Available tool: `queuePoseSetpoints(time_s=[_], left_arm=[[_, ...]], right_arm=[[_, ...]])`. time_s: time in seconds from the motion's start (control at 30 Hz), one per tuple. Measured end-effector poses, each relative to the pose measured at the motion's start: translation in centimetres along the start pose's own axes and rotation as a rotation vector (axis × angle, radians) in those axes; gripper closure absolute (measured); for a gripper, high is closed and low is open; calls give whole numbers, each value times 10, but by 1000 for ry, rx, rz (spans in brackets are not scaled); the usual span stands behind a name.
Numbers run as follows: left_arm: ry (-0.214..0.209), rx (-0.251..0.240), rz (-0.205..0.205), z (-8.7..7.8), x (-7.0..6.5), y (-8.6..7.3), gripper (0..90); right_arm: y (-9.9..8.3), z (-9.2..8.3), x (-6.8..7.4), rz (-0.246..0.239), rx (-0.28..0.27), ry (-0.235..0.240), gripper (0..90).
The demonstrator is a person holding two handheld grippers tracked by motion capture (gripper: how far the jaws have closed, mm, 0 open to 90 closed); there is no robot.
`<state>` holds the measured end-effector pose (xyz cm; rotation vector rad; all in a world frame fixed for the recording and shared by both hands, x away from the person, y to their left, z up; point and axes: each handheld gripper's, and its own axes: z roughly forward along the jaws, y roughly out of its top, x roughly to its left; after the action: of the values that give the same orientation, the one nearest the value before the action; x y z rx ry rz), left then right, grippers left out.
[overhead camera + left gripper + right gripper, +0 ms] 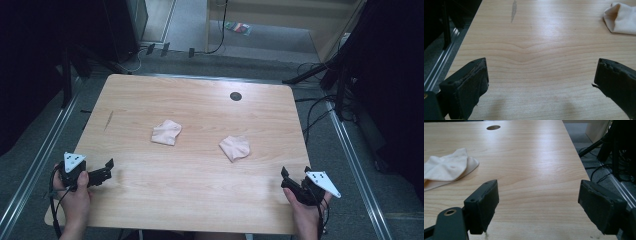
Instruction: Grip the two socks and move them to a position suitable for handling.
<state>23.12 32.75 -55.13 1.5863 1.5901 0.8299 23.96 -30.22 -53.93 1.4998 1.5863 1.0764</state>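
Both hands rest at the near table (200, 200) edge. Left gripper (107, 170) has its jaws wide apart, and the left cloth (166, 132) lies well ahead of it. Right gripper (295, 177) also stands apart and empty; the right cloth (235, 148) lies ahead to its left. No writing is readable.

black two-jaw grippers (108, 169), grey triangular plates (73, 161)

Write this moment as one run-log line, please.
left tool: open, empty | right tool: open, empty | two pale pink folded cloths: untouched on wooden table
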Motion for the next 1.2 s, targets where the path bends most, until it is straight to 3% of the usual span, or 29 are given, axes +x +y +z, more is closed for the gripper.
queuePoseSetpoints(time_s=[0.17, 0.3, 0.57, 0.8, 0.93, 0.97, 1.03, 1.2], left_arm=[[24, 16, -26, 2, 1, 1, 0], [66, -14, -40, 1, 1, 1, 0], [44, 8, -33, 3, 1, 2, 0], [38, 38, -2, 7, -1, 4, 0], [44, 54, -5, 9, -1, 5, 0], [44, 54, -5, 9, -1, 5, 0], [39, 58, -5, 9, -1, 5, 0], [36, 62, 7, 10, -2, 5, 0]], right_arm=[[3, -1, 0, 8, -13, 0, 180], [4, 0, 0, 31, -17, 9, 184], [21, 3, 15, 60, -17, 11, 190], [49, 12, 34, -5, -7, -5, 232], [61, 25, 52, -23, -11, 44, 294], [61, 25, 52, -23, -11, 44, 294], [64, 34, 66, -37, -2, 94, 354], [64, 50, 86, -65, 28, 142, 415]])
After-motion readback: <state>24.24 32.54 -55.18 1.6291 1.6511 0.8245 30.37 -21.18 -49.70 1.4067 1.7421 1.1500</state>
